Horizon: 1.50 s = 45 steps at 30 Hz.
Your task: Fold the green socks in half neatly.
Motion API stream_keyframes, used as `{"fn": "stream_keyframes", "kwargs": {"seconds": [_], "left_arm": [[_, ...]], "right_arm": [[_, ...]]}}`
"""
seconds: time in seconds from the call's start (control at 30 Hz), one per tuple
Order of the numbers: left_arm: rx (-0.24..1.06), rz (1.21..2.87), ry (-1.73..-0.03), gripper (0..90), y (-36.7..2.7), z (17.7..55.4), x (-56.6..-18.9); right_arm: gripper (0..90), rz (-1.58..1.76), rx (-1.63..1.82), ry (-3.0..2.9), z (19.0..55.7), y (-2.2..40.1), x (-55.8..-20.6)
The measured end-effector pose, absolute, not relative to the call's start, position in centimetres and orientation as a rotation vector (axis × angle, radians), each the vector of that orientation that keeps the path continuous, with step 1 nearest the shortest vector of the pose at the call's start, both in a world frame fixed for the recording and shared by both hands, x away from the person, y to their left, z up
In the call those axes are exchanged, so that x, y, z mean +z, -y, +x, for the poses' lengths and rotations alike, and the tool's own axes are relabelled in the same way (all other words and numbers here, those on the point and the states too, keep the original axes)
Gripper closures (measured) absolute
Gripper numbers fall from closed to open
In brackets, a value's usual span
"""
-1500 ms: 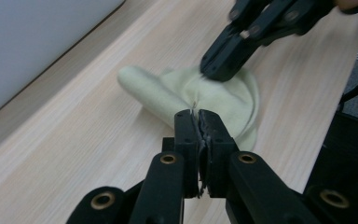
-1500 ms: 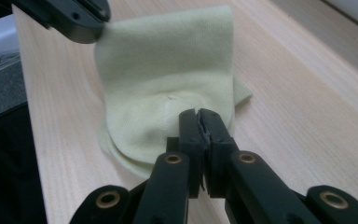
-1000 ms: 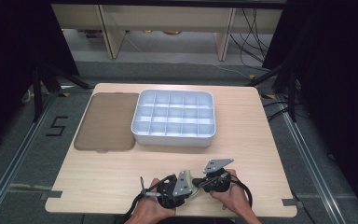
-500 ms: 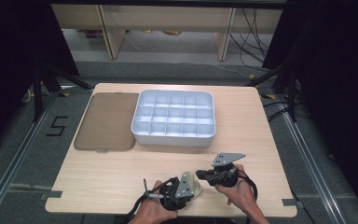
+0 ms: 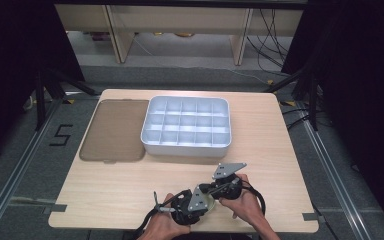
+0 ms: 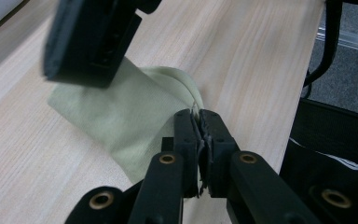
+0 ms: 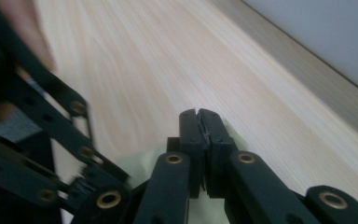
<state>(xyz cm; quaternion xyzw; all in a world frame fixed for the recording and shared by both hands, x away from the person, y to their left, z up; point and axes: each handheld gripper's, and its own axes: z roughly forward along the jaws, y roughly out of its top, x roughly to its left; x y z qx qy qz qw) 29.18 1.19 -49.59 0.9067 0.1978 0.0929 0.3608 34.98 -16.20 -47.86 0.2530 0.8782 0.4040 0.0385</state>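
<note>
One legible mark: a black "5" (image 5: 60, 135) on the grey floor (image 5: 20, 150), off the table's (image 5: 260, 165) left edge, level with its far half. Nothing readable on the table or anything standing on it.

- The table (image 5: 120, 190) is pale wood with fine straight grain, smooth and matt
- The cloth (image 6: 121, 112) is soft, pale yellow-green fabric, matt and creased
- Both grippers' jaws look like matt black plastic with brass-coloured pins
- The compartment tray (image 5: 186, 125) is smooth white plastic with a slight sheen
- The flat lid (image 5: 115, 131) left of it is brownish, translucent-looking plastic
</note>
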Motion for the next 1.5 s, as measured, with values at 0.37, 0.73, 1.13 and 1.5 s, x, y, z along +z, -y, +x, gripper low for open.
{"fn": "stream_keyframes", "kwargs": {"seconds": [0.37,0.73,1.13,1.5], "left_arm": [[0.2,2.304,-0.546,82.7,-1.4,29.3,-49.5],[0.215,2.214,-0.646,79.8,-3.5,30.2,-47.7],[0.184,2.264,-0.636,82.3,-2.6,30.1,-49.6],[0.217,2.301,-0.603,82.8,-2.5,30.1,-49.6]], "right_arm": [[90.0,0.826,1.135,-2.713,35.3,16.4,-49.3],[90.0,0.843,1.146,-2.715,35.3,16.5,-49.4],[90.0,0.859,1.163,-2.711,35.3,16.6,-49.5],[77.1,0.897,1.231,-2.658,35.7,17.3,-48.4]]}}
